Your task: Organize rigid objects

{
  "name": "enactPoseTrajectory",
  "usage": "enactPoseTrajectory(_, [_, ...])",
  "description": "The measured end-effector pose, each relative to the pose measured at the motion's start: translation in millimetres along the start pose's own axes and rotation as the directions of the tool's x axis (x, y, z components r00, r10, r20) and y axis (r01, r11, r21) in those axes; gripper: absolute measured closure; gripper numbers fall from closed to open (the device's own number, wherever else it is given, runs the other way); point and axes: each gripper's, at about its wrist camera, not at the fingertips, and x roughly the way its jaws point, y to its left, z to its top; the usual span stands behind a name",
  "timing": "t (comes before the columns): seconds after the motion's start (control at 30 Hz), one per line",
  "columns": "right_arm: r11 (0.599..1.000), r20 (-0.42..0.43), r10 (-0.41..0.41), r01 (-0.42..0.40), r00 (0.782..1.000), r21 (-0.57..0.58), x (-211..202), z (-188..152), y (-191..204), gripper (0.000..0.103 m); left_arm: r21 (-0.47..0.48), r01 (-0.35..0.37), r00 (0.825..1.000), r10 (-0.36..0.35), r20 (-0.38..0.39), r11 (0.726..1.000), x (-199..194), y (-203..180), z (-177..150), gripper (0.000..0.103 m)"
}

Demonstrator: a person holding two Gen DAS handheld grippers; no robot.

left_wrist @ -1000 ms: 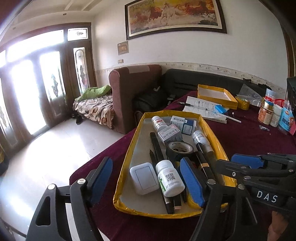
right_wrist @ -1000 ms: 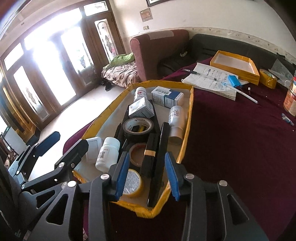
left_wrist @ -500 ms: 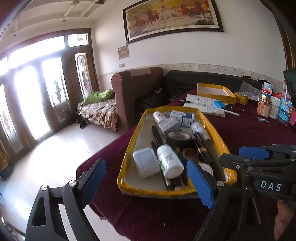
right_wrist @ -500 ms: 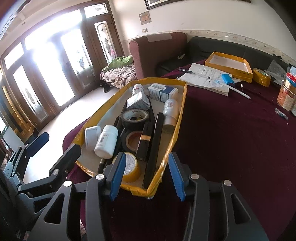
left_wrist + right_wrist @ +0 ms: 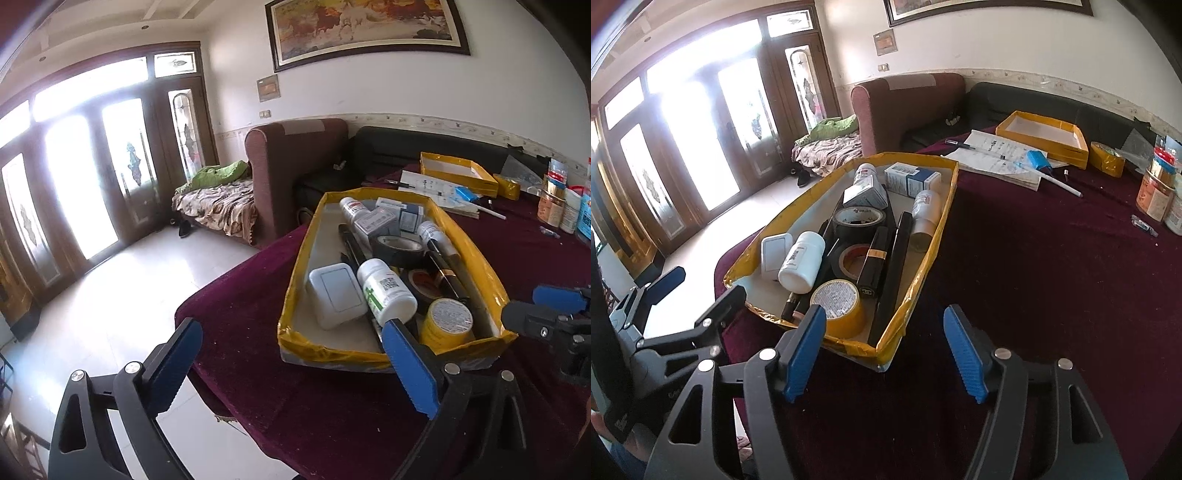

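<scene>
**Yellow-taped tray lay just ahead of two spreading claws**

Maroon cloth covered the table (image 5: pixel 1052 280), the largest thing in either view. On it, near the table's corner, sat the long yellow-edged tray (image 5: pixel 929 254), its long axis running away from both cameras toward the sofa. A second, empty yellow tray (image 5: pixel 1043 138) stood well apart at the far side, beside some papers (image 5: pixel 1001 162).

The near tray held the task's things. Longest was a black stick (image 5: pixel 895 266) lying along the tray's right wall, lengthwise with the tray. Beside it were a roll of black tape (image 5: pixel 858 221), a white bottle (image 5: pixel 802 261) on its side, a flat white case (image 5: pixel 336 293) to the bottle's left, and, nearest the front wall, a yellow tape roll (image 5: pixel 838 306).

The left gripper (image 5: pixel 291 363) was spread wide and its jaws were opening, nothing between the pads; the tray's near left corner lay just beyond them. The right gripper (image 5: pixel 882 354) was also opening and empty, its gap framing the tray's near right corner.

The coming move probably turned on this: everything lay straight ahead and slightly below both claws, and the front-row pieces were closest. The right claw looked nearer the yellow roll and the black stick; the left claw seemed nearer the white bottle and the flat case. The stick's long axis pointed almost along the right claw's reach, so its pads would close across its width.
</scene>
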Motion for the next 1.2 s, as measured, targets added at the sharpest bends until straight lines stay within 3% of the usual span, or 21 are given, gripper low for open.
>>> enactPoseTrajectory(1.2, [1.0, -0.024, -0.003, 0.003, 1.0, -0.002, 9.8, -5.2, -1.4, 0.037, 0.011, -0.036, 0.999, 0.037, -0.018, 0.999, 7.1, 5.9, -4.1, 0.003])
